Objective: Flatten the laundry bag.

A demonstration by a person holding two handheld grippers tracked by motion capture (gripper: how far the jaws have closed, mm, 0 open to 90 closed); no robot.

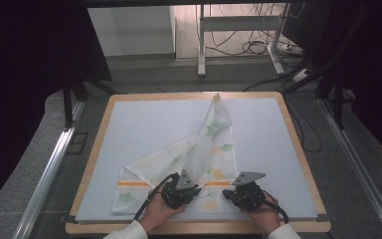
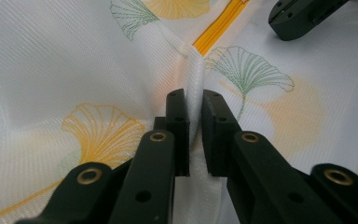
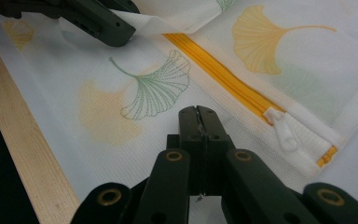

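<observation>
The mesh bag (image 1: pixel 199 149) lies at lower centre of the counter (image 1: pixel 129 129), its tail running to the upper right. Left tongs (image 2: pixel 194 109) pinch a ridge of it; right tongs (image 3: pixel 199 122), closed, probably grip its near edge.

Overhead camera, two close gripper cameras, share mesh bag (image 1: pixel 199 154).

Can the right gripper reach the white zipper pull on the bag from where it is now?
Probably yes. The zipper pull lies bare on the mesh bag, close beside the right gripper, with nothing between them. But its jaws are shut and must open first.
</observation>
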